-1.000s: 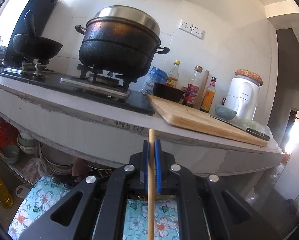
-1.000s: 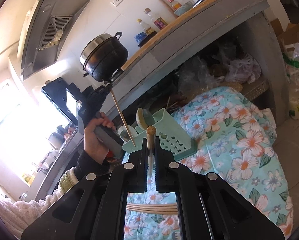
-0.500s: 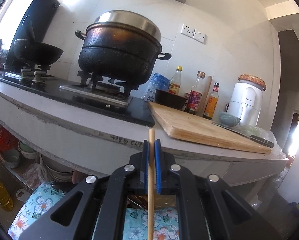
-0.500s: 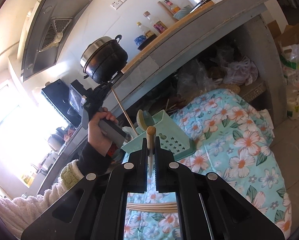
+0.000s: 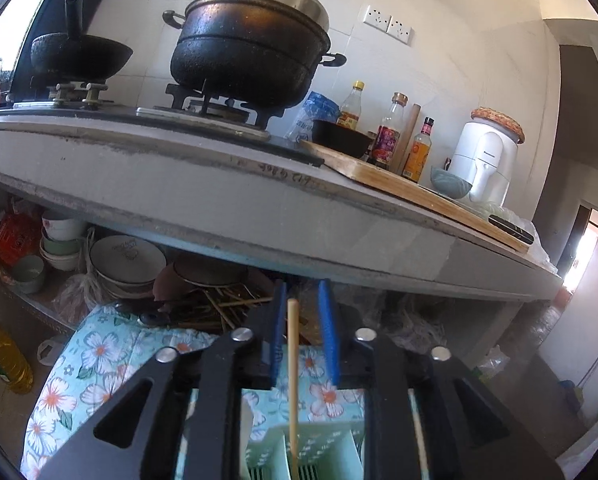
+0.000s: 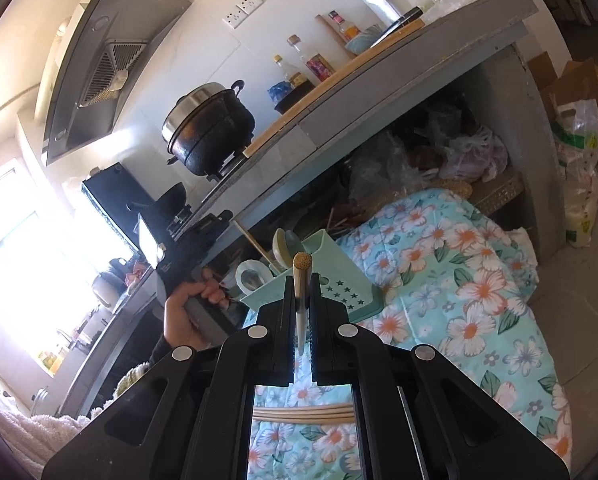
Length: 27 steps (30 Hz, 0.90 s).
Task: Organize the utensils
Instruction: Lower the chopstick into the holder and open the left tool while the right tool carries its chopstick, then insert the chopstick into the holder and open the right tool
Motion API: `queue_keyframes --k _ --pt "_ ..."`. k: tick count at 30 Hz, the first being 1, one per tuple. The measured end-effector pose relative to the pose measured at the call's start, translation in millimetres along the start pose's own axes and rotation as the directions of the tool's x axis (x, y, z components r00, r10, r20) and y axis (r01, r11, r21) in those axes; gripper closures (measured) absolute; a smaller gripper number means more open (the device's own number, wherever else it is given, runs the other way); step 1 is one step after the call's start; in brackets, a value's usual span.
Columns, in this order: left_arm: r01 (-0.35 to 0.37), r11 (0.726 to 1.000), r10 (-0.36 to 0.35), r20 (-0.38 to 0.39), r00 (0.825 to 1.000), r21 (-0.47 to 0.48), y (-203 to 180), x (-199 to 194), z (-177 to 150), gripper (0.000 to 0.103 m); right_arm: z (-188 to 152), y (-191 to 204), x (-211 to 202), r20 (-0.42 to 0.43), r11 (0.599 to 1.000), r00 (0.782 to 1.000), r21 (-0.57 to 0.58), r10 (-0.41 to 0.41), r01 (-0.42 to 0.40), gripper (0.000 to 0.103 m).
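Observation:
In the left wrist view my left gripper [image 5: 302,286] has its jaws opening. A wooden chopstick [image 5: 293,368] stands loose between the blue pads [image 5: 327,320], touching neither. Its lower end sits in the teal utensil holder [image 5: 323,454]. The right wrist view shows that holder [image 6: 339,280] on the floral cloth [image 6: 451,280], with spoons [image 6: 285,244] and the chopstick [image 6: 253,242] in it. A hand [image 6: 183,312] holds the left gripper [image 6: 225,218] beside it. My right gripper [image 6: 302,280] is shut on a bamboo-handled utensil [image 6: 302,266] with a metal end.
More chopsticks [image 6: 303,414] lie on the cloth under the right gripper. A grey counter [image 5: 259,200] above carries a black pot [image 5: 251,52], a wok [image 5: 79,56], a cutting board [image 5: 419,192] and bottles [image 5: 387,136]. Bowls [image 5: 127,260] fill the shelf below.
The left gripper sank below the counter edge and its jaws parted, letting go of the chopstick, which now stands in the holder. The right gripper kept still, shut on its utensil.

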<state>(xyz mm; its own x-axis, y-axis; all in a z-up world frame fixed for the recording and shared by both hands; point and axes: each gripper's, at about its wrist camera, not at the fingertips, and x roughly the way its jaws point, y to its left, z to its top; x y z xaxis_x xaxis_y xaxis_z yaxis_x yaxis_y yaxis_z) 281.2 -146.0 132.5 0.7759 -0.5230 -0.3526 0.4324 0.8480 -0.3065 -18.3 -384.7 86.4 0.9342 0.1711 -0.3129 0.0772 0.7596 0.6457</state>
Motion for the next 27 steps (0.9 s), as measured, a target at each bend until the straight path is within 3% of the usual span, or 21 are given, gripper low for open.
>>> queue_keyframes --k 2,7,13,19,27 --pt "0.010 1.000 -0.010 -0.006 1.000 -0.022 5.3 -19.0 -6.1 0.066 3.6 3.2 -0.8 0.009 1.000 1.000 -0.015 0.001 0.000 0.099" --pt "0.019 1.000 -0.019 0.001 1.000 0.005 11.1 -74.3 -25.5 0.052 20.3 29.9 3.8 0.054 0.993 0.998 -0.120 0.021 -0.014 0.099" --pt "0.004 0.997 -0.005 0.016 1.000 0.082 13.7 -134.1 -62.9 0.038 38.4 78.1 27.0 0.128 0.954 0.990 -0.301 0.053 -0.012 0.099" --pt "0.007 0.992 0.003 -0.079 0.997 0.128 21.6 -161.6 -109.1 0.024 37.9 117.1 72.3 0.180 0.870 0.984 -0.484 -0.002 0.090 0.099" --pt "-0.029 0.990 0.048 -0.133 0.990 0.138 37.6 -181.4 -147.0 0.011 -3.5 133.1 135.5 0.143 0.743 0.983 -0.645 -0.113 0.179 0.099"
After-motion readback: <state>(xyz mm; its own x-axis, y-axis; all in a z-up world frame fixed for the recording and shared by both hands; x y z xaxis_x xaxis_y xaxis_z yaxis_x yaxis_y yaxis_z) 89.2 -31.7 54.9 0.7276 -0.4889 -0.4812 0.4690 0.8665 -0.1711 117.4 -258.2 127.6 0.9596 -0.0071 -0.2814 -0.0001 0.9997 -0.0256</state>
